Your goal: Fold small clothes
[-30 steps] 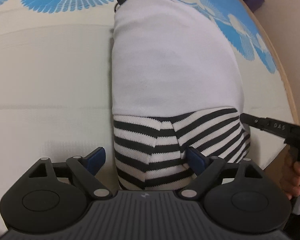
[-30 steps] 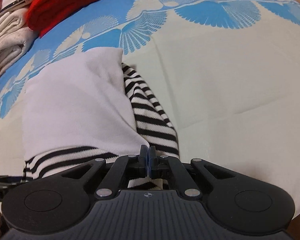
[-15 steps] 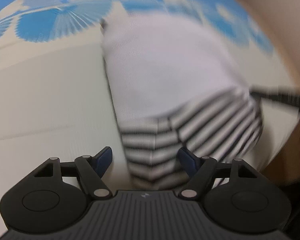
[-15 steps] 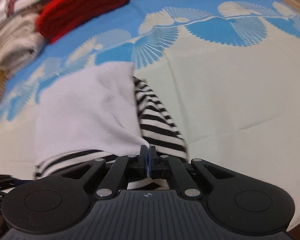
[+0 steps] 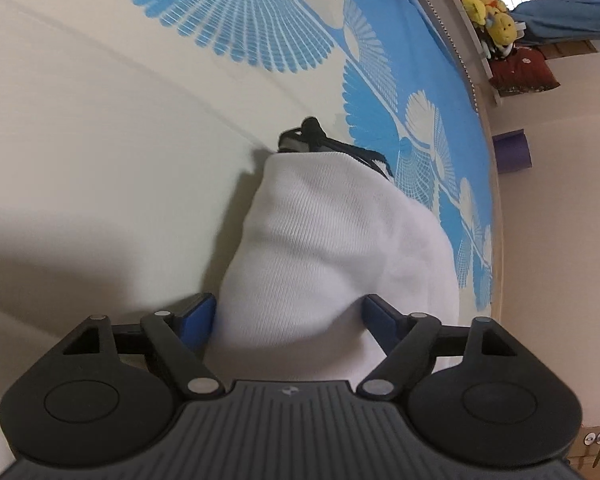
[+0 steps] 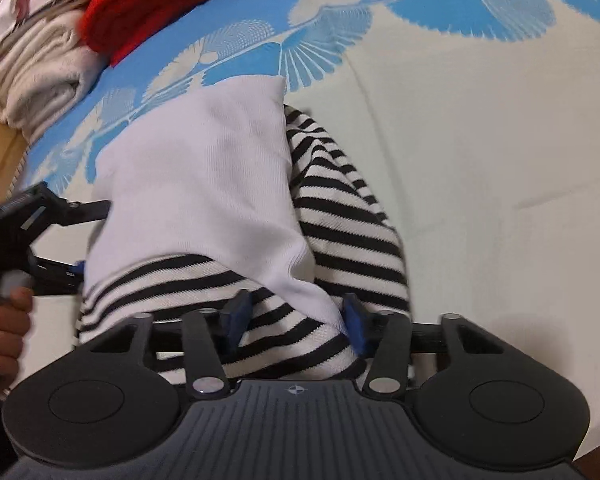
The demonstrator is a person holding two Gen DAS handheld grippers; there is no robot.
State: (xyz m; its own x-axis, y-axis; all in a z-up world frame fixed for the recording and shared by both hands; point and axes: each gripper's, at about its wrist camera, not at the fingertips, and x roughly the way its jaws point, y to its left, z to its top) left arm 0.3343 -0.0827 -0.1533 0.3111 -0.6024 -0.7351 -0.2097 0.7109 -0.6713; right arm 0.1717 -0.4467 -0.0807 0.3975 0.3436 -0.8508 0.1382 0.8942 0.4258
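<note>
I see the garment (image 6: 204,200) lying folded on the sheet (image 6: 480,140), white side up, striped part showing at its near end and along its 3 o'clock edge. My right gripper (image 6: 296,316) is opening; the striped and white cloth sits between its pads, and I can't tell whether they still touch it. My left gripper (image 5: 288,320) stands wide, its pads either side of the white fold at the garment's 9 o'clock edge, not pinching it. A hand (image 6: 0,316) holds that gripper. Red cloth (image 6: 148,12) and a cream pile (image 6: 40,76) lie at 11 o'clock.
</note>
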